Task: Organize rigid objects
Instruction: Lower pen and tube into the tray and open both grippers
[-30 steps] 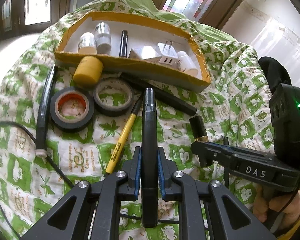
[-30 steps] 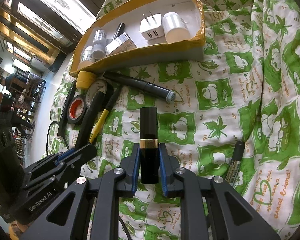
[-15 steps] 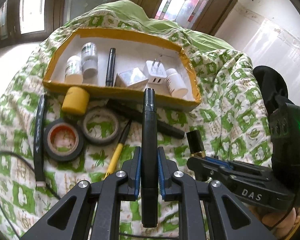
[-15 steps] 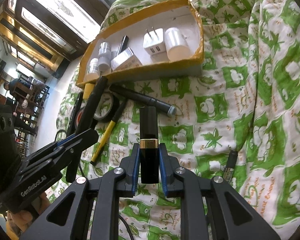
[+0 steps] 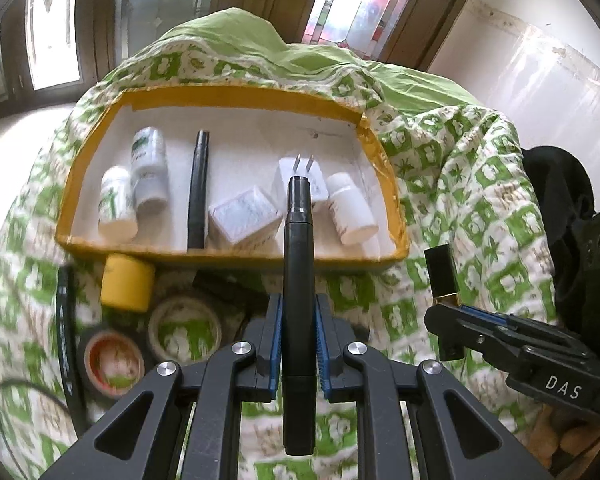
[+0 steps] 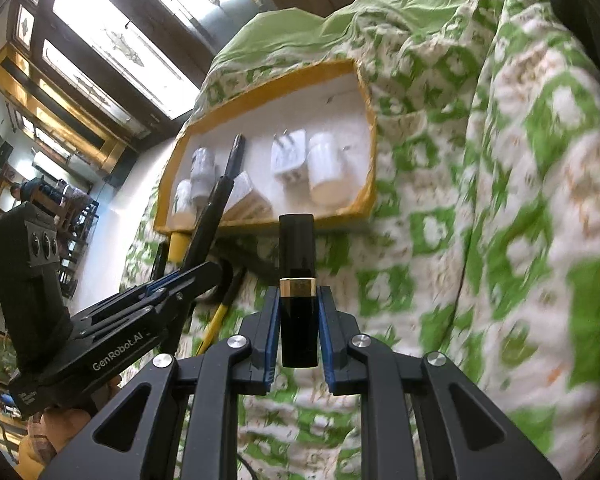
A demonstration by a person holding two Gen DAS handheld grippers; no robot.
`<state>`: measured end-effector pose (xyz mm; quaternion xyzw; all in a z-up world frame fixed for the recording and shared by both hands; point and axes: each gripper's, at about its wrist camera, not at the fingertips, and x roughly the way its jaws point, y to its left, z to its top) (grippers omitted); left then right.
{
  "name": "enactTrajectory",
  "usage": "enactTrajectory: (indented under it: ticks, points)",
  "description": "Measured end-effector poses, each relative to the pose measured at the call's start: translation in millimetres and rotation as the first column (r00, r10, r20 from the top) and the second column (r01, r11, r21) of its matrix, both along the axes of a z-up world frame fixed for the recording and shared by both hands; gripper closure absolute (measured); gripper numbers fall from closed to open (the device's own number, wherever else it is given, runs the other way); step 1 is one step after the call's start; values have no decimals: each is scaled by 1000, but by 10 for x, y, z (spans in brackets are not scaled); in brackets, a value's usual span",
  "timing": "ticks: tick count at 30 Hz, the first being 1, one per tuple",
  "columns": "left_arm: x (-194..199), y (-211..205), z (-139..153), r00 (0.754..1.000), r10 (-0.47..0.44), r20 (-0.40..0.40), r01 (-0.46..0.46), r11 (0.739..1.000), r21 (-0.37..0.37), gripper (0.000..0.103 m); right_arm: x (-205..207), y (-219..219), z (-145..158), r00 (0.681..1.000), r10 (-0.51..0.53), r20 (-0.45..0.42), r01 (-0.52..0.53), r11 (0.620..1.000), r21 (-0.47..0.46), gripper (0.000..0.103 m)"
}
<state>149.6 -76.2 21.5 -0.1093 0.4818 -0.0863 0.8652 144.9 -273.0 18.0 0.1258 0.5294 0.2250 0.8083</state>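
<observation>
Between left claw (image 5: 298,344) pads, seemingly clamped: black pen (image 5: 298,264)

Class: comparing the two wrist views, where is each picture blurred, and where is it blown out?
Left wrist: bedspread and tape rolls smear near the bottom edge; windows glare white. Right wrist: bedspread on the right streaks with motion blur; held lipstick stays sharp.

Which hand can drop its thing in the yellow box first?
Probably left. The left gripper holds the black pen, whose tip overlaps the box; the right gripper's lipstick sits beside the box's corner.
</observation>
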Motion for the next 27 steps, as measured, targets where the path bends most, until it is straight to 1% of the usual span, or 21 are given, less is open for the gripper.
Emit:
enactTrajectory:
  ticks: [5,8,15,18,22,27]
  points:
    - [241,-90,31,1000,-21,-21,22,999,31,89,283,50,42,1000,11,15,-11,999,-42,86]
    - [367,-158,32,999,-31,-25,32,999,38,89,484,75,35,1000,3,8,-3,999,-44,86]
    - [579,-237,-122,998,-25,-54,28,998,54,89,873,151,24,1000,-16,12,17,998,-58,86]
    - [630,-173,-208,998,-8,-61,11,998,62,89,977,197,17,1000,-15,16,16,998,-69,86]
    - [709,-24,-231,998,26,-56,-23,998,61,89,1085,261,-13,1000,-10,16,11,997,-77,86]
    - [878,112,-241,997,58,-58,-53,995,81,89,1202,380,-35,1000,10,27,-7,995,-98,86]
